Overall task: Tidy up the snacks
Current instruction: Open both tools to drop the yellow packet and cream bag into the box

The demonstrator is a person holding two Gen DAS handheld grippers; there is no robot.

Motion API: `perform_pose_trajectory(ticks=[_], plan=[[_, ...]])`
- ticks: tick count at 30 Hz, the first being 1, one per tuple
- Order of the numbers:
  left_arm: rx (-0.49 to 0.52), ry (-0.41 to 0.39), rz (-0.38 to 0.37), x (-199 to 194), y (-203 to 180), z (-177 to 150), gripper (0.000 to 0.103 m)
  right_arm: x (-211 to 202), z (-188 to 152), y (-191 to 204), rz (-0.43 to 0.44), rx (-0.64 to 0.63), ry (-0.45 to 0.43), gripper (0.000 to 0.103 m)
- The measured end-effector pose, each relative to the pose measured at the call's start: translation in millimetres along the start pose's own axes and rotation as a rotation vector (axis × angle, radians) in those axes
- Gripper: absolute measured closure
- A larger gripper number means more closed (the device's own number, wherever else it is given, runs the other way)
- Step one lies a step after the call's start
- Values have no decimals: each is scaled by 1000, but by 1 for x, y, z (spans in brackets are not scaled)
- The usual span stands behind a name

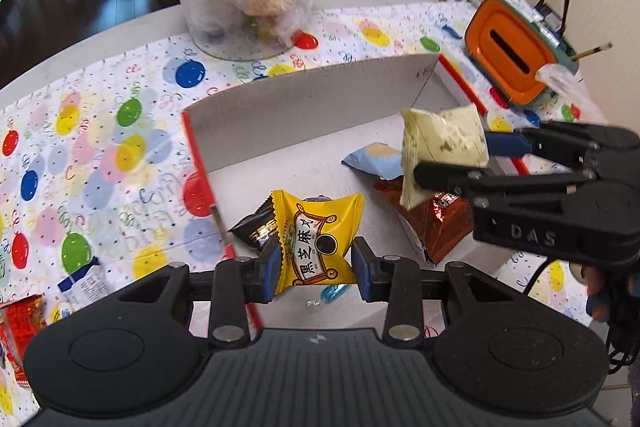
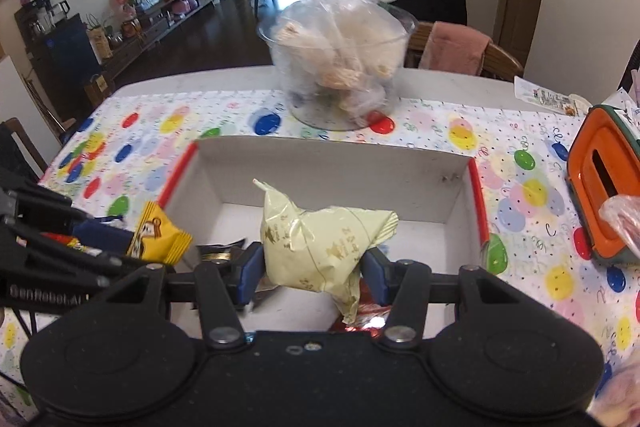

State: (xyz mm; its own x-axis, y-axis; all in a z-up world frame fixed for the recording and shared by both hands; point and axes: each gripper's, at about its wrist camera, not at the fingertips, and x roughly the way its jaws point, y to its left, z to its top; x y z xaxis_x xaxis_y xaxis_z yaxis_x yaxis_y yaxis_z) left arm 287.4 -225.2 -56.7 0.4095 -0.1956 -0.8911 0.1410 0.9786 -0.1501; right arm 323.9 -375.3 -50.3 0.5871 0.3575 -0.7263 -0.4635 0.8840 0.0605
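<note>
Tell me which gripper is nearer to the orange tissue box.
Right. The right gripper, shut on a pale green snack packet, hangs over the box's right side, toward the orange tissue box. The left gripper, shut on a yellow snack packet, is farther away, near the box's left wall.

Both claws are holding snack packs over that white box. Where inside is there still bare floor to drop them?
The box is bare along its back wall and in the far right corner. It is crowded at the near side, where the brown packet, the pale blue packet and the black packet lie.
</note>
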Motion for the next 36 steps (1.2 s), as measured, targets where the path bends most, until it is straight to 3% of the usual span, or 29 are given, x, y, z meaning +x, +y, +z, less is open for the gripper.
perform_pose_trajectory(ticks=[10, 14, 20, 30, 36], plan=[[-30, 91, 55, 42, -8, 33, 67, 53, 15, -31, -20, 47, 108, 51], [-35, 150, 93, 59, -5, 45, 67, 68, 18, -33, -14, 47, 145, 51], [-59, 250, 91, 86, 3, 53, 67, 81, 20, -33, -10, 41, 183, 51], [-27, 277, 115, 97, 0, 54, 66, 87, 17, -38, -19, 61, 202, 49], [-28, 248, 101, 89, -1, 52, 61, 80, 17, -38, -11, 84, 194, 46]])
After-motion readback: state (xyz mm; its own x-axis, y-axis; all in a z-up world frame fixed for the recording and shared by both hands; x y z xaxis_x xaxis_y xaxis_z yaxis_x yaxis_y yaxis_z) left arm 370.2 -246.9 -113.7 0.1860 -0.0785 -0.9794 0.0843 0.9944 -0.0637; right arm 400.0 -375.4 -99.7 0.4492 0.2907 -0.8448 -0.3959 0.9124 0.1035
